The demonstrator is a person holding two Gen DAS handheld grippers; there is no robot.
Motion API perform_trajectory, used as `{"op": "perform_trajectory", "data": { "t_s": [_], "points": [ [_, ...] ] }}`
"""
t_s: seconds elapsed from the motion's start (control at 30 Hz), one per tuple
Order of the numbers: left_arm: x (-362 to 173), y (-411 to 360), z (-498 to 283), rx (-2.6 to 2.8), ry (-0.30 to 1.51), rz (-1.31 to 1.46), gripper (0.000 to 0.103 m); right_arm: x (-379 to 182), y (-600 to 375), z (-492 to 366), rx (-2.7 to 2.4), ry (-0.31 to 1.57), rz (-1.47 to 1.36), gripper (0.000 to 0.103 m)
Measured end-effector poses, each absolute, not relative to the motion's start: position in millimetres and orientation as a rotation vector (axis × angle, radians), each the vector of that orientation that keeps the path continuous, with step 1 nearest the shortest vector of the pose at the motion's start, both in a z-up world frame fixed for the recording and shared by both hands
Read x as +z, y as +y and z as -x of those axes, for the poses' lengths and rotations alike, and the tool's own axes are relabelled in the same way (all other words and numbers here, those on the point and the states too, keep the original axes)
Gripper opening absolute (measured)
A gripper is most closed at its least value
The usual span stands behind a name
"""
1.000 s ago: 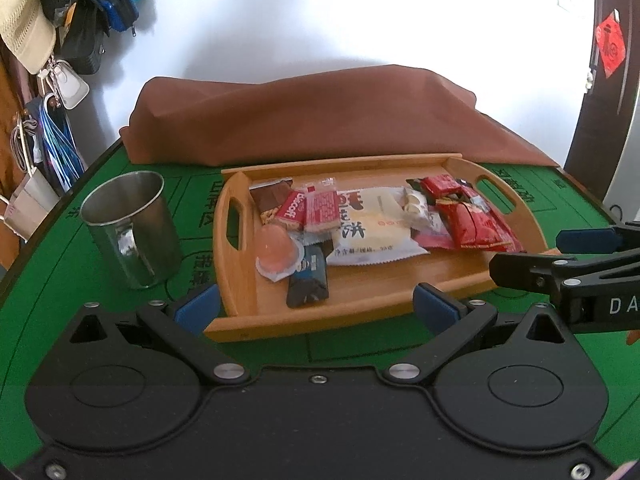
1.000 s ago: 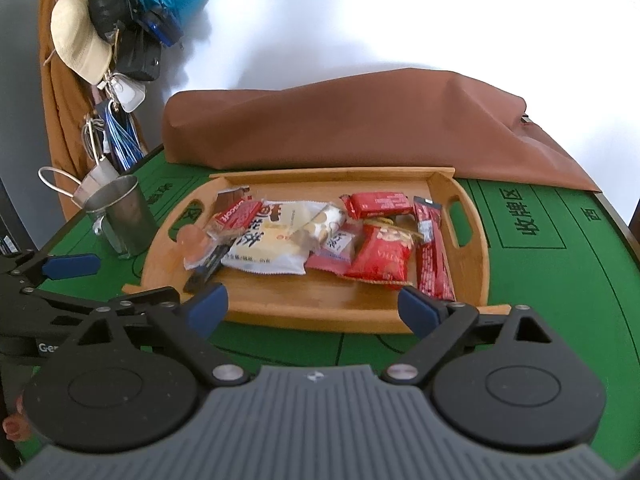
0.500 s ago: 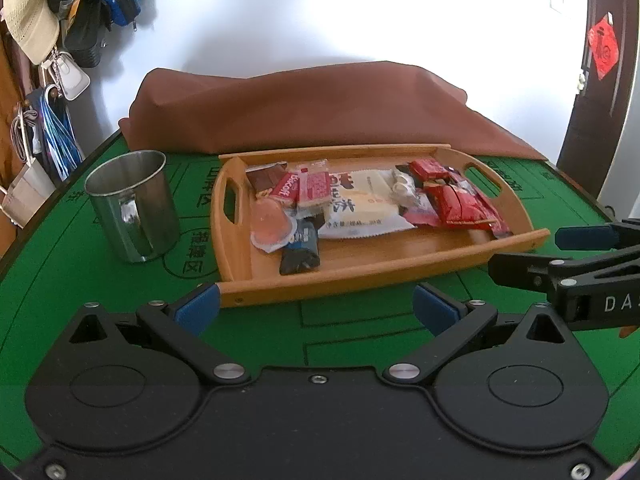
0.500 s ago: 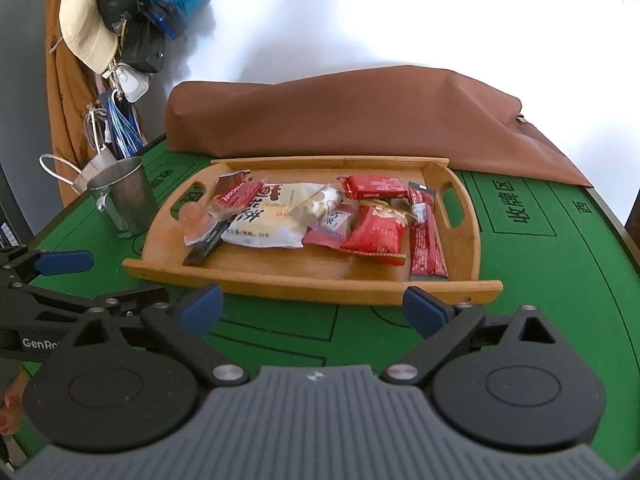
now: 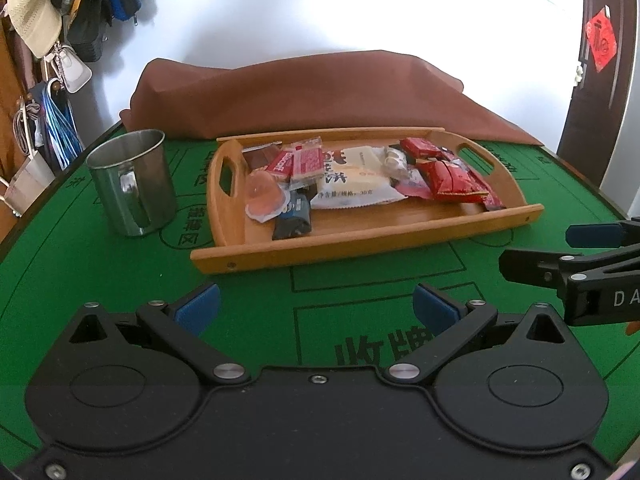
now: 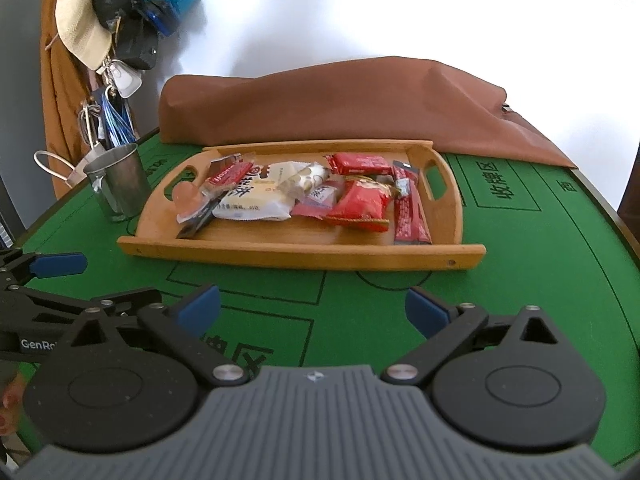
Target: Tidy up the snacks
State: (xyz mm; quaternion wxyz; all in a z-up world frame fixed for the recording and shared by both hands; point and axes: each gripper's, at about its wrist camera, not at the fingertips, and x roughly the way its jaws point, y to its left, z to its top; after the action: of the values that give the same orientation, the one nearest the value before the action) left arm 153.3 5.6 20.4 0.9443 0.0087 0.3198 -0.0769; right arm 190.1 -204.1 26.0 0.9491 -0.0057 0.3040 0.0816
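Observation:
A wooden tray (image 5: 360, 246) (image 6: 304, 254) with handle slots sits on the green table. It holds several snack packs: a white biscuit pack (image 5: 356, 184) (image 6: 256, 200), red packs (image 5: 452, 180) (image 6: 360, 204), a pink jelly cup (image 5: 264, 196) (image 6: 186, 196) and a dark bar (image 5: 294, 220). My left gripper (image 5: 316, 308) is open and empty, well short of the tray's front rim. My right gripper (image 6: 312, 308) is open and empty, also in front of the tray. Each gripper shows at the edge of the other's view.
A steel mug (image 5: 134, 186) (image 6: 118, 184) stands left of the tray. A brown cloth-covered heap (image 5: 320, 96) (image 6: 340, 104) lies behind the tray against the wall. Hats and bags (image 6: 112, 28) hang at the far left. The table edge curves at both sides.
Both grippers have drawn back from the tray toward the near side of the table, so the tray looks farther away. Both stay open and empty. The snacks have not moved.

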Motion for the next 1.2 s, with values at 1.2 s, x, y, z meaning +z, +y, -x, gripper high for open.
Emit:
{"op": "perform_trajectory", "data": {
  "t_s": [1.2],
  "points": [
    [-14,-6,-147,-0.090,0.707,-0.017,0.103,-18,-211,-183,0.079,0.695,0.009,0.103]
  ]
}}
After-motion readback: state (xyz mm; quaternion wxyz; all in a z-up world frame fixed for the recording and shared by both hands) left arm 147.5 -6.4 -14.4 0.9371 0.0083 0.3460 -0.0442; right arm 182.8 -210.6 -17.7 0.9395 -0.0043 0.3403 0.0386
